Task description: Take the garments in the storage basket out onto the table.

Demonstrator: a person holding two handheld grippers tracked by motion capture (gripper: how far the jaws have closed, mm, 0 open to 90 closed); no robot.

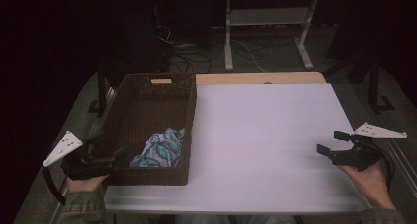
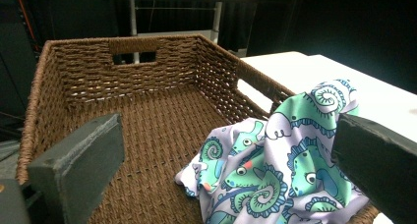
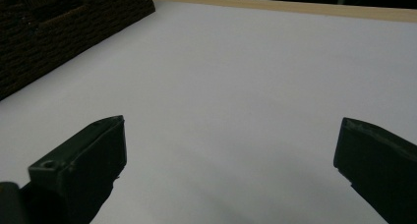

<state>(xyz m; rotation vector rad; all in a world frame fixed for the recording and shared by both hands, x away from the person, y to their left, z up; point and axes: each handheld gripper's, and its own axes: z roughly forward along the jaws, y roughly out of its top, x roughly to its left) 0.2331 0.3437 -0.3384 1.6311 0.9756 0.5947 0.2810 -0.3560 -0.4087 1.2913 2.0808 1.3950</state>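
A dark brown woven basket [image 1: 147, 94] stands on the left part of the white table [image 1: 265, 135]. A crumpled cloth [image 1: 160, 148] printed with green and blue seahorses lies in its near right corner, also close up in the left gripper view as the cloth [image 2: 275, 170]. My left gripper [image 1: 108, 145] is open at the basket's near left corner, its jaws over the rim and nothing between them. My right gripper [image 1: 333, 143] is open above the bare table at the far right, well away from the basket [image 3: 59, 32].
The basket's far wall has a handle slot [image 2: 133, 54]. A wooden strip [image 1: 260, 78] runs along the table's far edge. Beyond it are a white desk frame [image 1: 268, 27] and floor cables [image 1: 196, 57] in a dark room.
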